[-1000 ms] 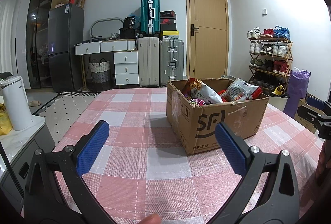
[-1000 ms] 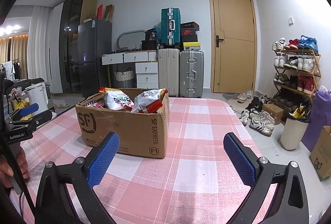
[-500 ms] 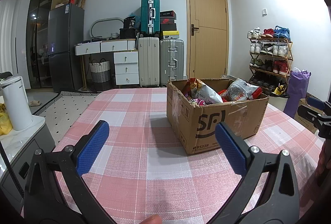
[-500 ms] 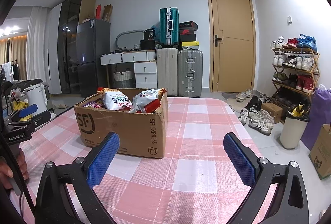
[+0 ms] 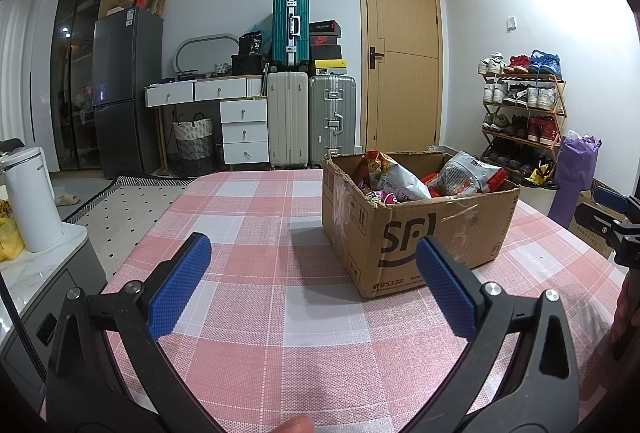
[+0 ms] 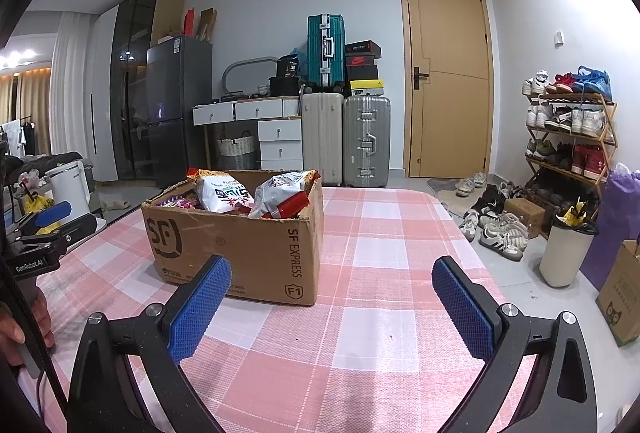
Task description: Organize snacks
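Observation:
A brown cardboard SF Express box (image 5: 420,229) stands on the pink checked tablecloth (image 5: 256,233). It holds several snack bags (image 5: 400,181), white, red and purple. In the right wrist view the box (image 6: 240,241) sits left of centre with its snack bags (image 6: 248,193) sticking out. My left gripper (image 5: 312,285) is open and empty, low over the table, in front and left of the box. My right gripper (image 6: 328,301) is open and empty, in front and right of the box. Each gripper shows at the edge of the other's view.
A white bin (image 5: 30,199) stands on a side counter at the left. Suitcases (image 5: 288,117), drawers and a fridge (image 5: 126,89) line the back wall. A shoe rack (image 6: 568,137), loose shoes, a white bin (image 6: 566,253) and a carton are on the floor right of the table.
The right wrist view has shifted slightly, so the box sits a little further left in it. The left gripper has not visibly moved. Both stay open.

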`<action>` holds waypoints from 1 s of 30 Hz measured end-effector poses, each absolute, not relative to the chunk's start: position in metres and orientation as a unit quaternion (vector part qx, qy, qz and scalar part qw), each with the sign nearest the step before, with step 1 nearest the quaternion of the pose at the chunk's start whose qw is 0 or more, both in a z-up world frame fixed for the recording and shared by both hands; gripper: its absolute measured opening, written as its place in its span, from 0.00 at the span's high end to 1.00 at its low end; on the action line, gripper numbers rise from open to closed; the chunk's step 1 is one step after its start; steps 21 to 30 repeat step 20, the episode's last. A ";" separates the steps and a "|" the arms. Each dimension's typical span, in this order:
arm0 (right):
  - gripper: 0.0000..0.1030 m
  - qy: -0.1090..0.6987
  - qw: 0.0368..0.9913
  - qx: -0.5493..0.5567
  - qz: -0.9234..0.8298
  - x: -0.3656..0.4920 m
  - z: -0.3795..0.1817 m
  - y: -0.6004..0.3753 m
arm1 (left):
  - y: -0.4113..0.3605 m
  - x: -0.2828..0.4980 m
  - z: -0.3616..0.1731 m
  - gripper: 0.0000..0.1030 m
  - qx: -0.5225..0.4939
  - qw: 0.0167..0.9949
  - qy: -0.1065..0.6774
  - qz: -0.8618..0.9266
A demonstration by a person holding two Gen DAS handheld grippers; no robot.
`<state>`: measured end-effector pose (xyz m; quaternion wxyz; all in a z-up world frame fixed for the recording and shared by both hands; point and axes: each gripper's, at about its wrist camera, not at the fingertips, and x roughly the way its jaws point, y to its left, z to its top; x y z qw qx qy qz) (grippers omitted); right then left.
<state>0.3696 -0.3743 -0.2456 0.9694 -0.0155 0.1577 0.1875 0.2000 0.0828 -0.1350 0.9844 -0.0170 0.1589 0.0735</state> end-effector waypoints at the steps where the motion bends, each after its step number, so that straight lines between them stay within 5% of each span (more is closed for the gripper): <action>1: 0.01 0.158 0.969 -0.015 0.187 0.370 -0.246 -0.375 | 0.084 0.200 -0.134 0.01 -0.017 0.984 0.159 0.073; 30: 0.01 0.163 0.970 -0.011 0.182 0.371 -0.245 -0.378 | 0.087 0.202 -0.136 0.01 -0.020 0.983 0.161 0.084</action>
